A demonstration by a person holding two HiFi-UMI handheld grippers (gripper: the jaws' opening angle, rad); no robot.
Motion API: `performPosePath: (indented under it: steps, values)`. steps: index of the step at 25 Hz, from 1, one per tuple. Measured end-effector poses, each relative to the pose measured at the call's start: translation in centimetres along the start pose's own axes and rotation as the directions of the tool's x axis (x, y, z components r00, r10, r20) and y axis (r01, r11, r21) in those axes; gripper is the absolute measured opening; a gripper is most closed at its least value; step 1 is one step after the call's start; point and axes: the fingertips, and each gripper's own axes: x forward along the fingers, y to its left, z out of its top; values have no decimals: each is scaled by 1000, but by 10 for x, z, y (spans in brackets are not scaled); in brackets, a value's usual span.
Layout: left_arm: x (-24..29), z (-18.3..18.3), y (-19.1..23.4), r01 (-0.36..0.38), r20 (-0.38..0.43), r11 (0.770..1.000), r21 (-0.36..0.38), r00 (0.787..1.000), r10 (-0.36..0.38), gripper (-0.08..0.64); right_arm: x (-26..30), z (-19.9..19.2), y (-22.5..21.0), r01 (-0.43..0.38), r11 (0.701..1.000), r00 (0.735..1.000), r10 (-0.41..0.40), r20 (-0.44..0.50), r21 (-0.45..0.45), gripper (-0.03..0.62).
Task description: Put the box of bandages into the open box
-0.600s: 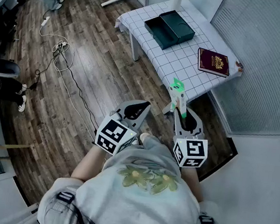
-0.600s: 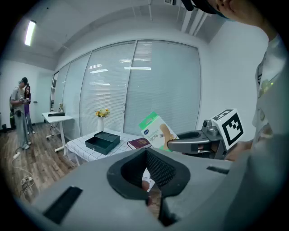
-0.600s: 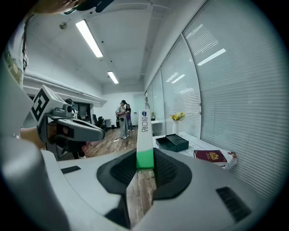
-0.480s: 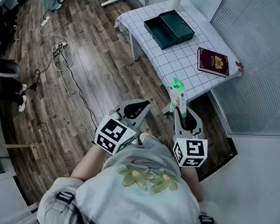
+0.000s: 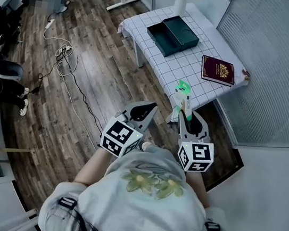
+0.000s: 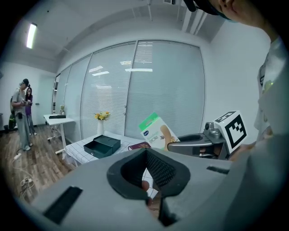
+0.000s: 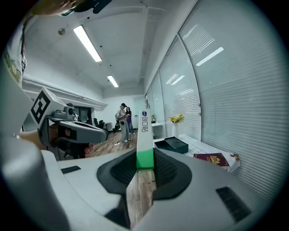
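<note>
since half a second ago both grippers have edged forward, and the open dark green box (image 5: 156, 37) sits a little closer in the head view; nothing else about the grip has changed.

my right gripper (image 5: 186, 115) is clamped on the thin white-and-green cardboard box of bandages (image 5: 183, 94). in the right gripper view the pads pinch its green end, and its long axis runs straight out along the jaws, narrow edge toward the camera (image 7: 144, 135). my left gripper (image 5: 145, 108) carries nothing; its jaws are closed together, level with the right one and on the side away from the bandages.

what matters next is direction. the open box lies well ahead of the bandage box and somewhat to the left of the line my right jaws point along. it sits on the white checked table (image 5: 187, 65), while the bandages hang short of it, out over the wooden floor on my side of the open box. the right hand is both the holder and the one with the straighter reach. i judge i must carry forward and swing left, then tip the long axis down so the pack drops in flat rather than on end.

a maroon book (image 5: 218, 70) lies to the right of the open box, nearer me, off that path.
</note>
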Motion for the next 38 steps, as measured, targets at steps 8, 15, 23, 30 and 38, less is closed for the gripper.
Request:
performPosePath:
  steps: [8, 15, 23, 30, 38]
  values:
    - [30, 3, 7, -81, 25, 996, -40, 996, 82, -3, 12, -6, -23, -46, 999, 999, 46, -10, -11, 86]
    - [47, 10, 15, -116, 30, 992, -54, 993, 118, -3, 29, -6, -38, -80, 997, 997, 80, -13, 9, 86]
    - [72, 9, 58, -107, 6, 993, -54, 994, 107, -4, 85, 4, -51, -81, 997, 997, 81, -19, 7, 86]
    - [99, 18, 147, -130, -5, 988, -77, 991, 130, -4, 159, 25, -61, -54, 999, 998, 54, -13, 1, 86]
    - [138, 36, 239, -106, -34, 991, -85, 994, 104, -3, 248, 57, -77, -16, 1000, 1000, 17, -19, 4, 86]
